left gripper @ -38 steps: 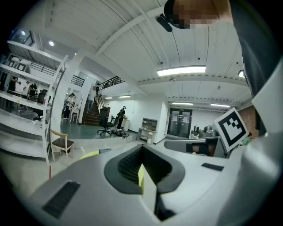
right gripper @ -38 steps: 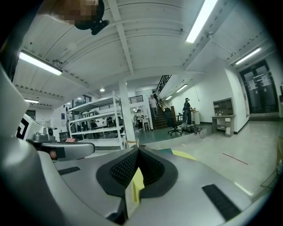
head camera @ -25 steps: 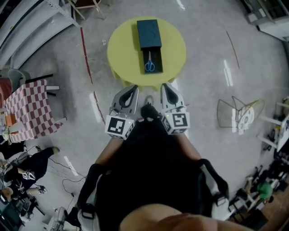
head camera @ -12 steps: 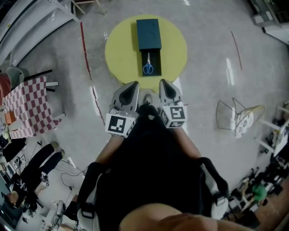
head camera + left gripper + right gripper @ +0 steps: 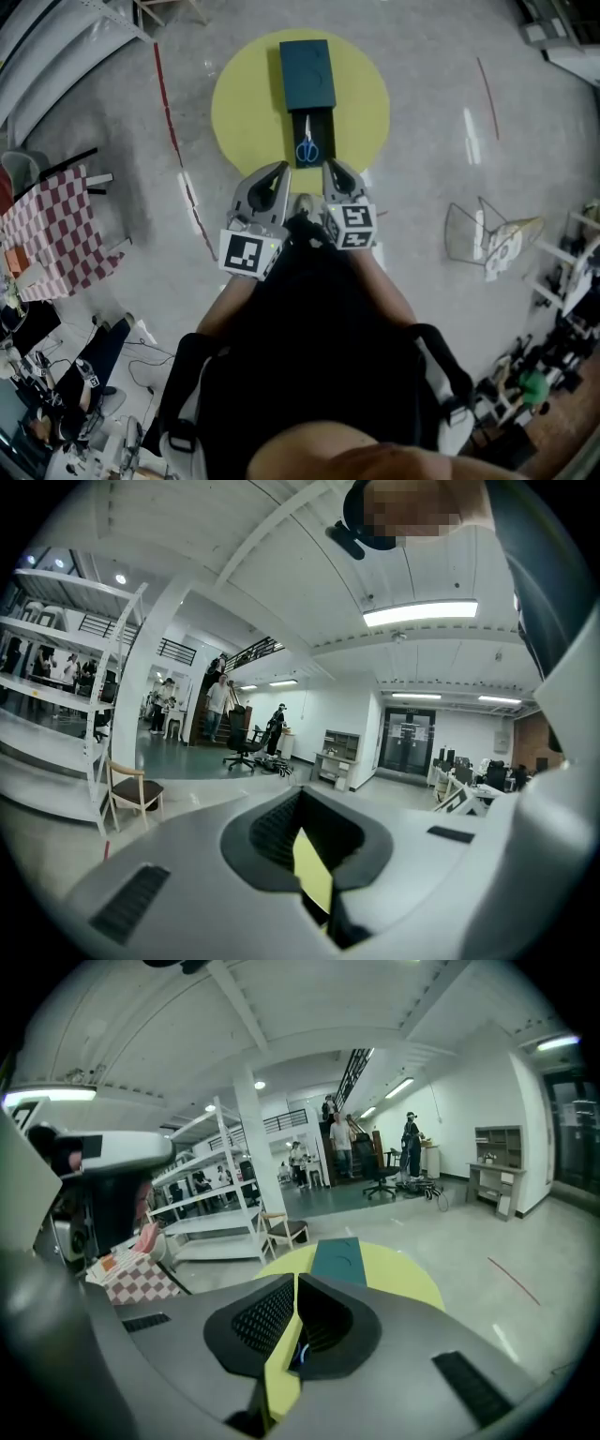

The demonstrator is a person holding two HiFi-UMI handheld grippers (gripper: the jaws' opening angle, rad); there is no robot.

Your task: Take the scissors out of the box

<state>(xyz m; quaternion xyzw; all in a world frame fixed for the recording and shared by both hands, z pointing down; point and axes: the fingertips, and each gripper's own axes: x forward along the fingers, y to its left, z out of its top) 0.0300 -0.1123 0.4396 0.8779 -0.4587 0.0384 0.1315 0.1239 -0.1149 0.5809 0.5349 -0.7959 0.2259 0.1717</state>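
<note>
Grey polished floor point(image 5: 441, 84) surrounds the round yellow table point(image 5: 242, 112), where the blue-handled scissors point(image 5: 307, 148) lie in the dark teal box's point(image 5: 307, 73) open drawer. Your left gripper point(image 5: 278, 172) and right gripper point(image 5: 330, 170) hover at its near edge, jaws pressed together, empty.

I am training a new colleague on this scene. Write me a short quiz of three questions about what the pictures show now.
1. True or false: the blue-handled metal scissors lie in the pulled-out tray of the dark teal rectangular box.
2. Choose one: the box stands on (A) a round yellow table, (B) a wooden chair, (C) a metal shelf.
3. Fill in: the jaws of the right hand-held gripper are ____ and hold ____.

Key: 1 true. 2 A. 3 shut; nothing.
</note>
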